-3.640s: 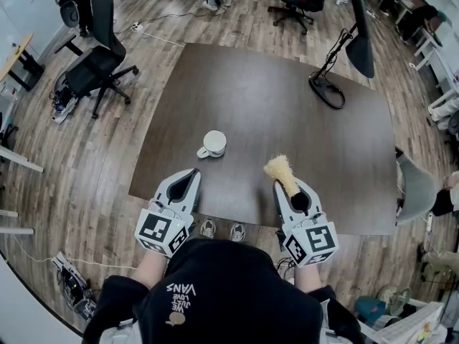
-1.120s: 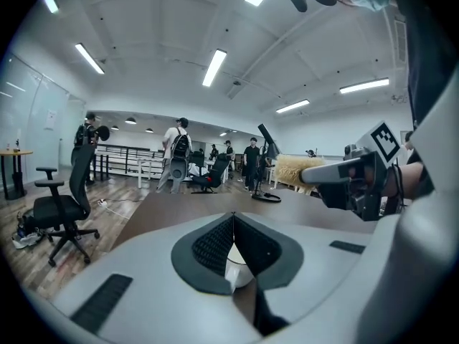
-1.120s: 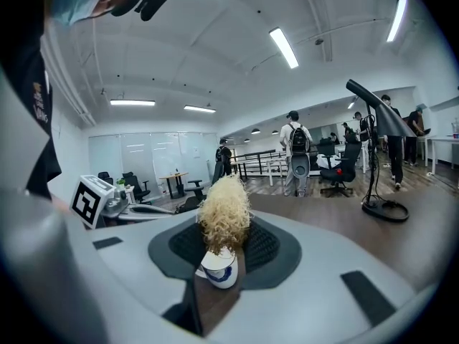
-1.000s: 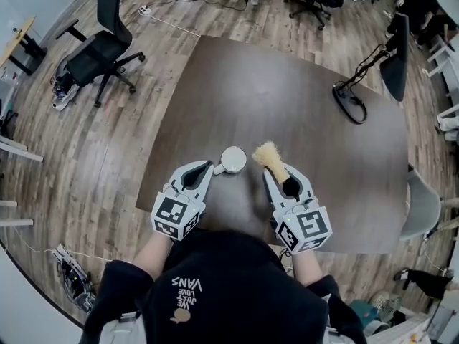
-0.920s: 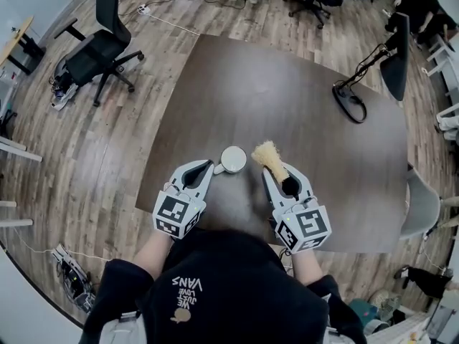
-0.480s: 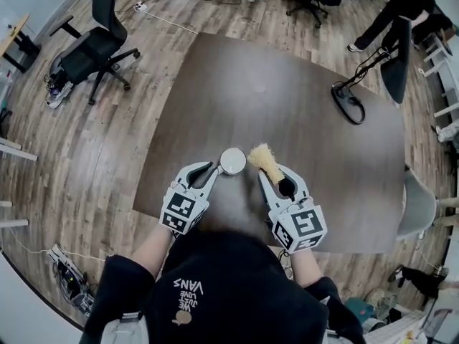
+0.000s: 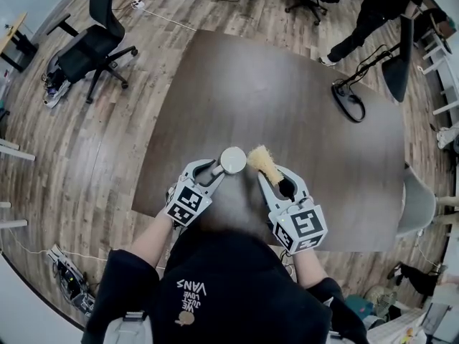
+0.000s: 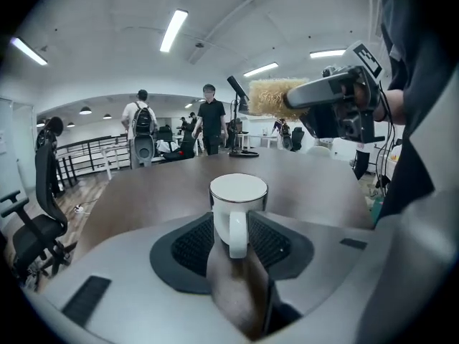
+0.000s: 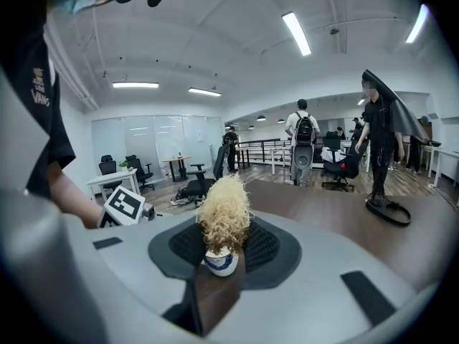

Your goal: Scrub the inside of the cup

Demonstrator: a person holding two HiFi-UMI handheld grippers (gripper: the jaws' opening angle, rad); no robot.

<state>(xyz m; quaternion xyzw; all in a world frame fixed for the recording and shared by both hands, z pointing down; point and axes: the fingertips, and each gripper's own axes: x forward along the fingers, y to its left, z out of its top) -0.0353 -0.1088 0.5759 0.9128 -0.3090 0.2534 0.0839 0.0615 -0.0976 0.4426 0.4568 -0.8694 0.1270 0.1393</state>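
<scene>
The white cup [image 7: 233, 160] stands upright near your edge of the dark table [image 7: 287, 99], its handle turned toward you. Your left gripper [image 7: 216, 171] has its jaws closed in on that handle from both sides. Just right of the cup, the straw-coloured head of the brush [image 7: 262, 161] hangs above the tabletop. Your right gripper [image 7: 276, 178] is clamped on the brush's white-and-blue base, with the bristles pointing away from you. The two grippers lie side by side, and the brush head is close to the cup's rim. At the far right of the table stands a black lamp [image 7: 396, 49]. A black office chair [image 7: 90, 52] sits on the wood floor to the far left, and a person [image 7: 376, 2] in black walks beyond the far right corner. Your dark shirt [image 7: 215, 292] reads "VANS", and the smaller words by it are too small to read.
</scene>
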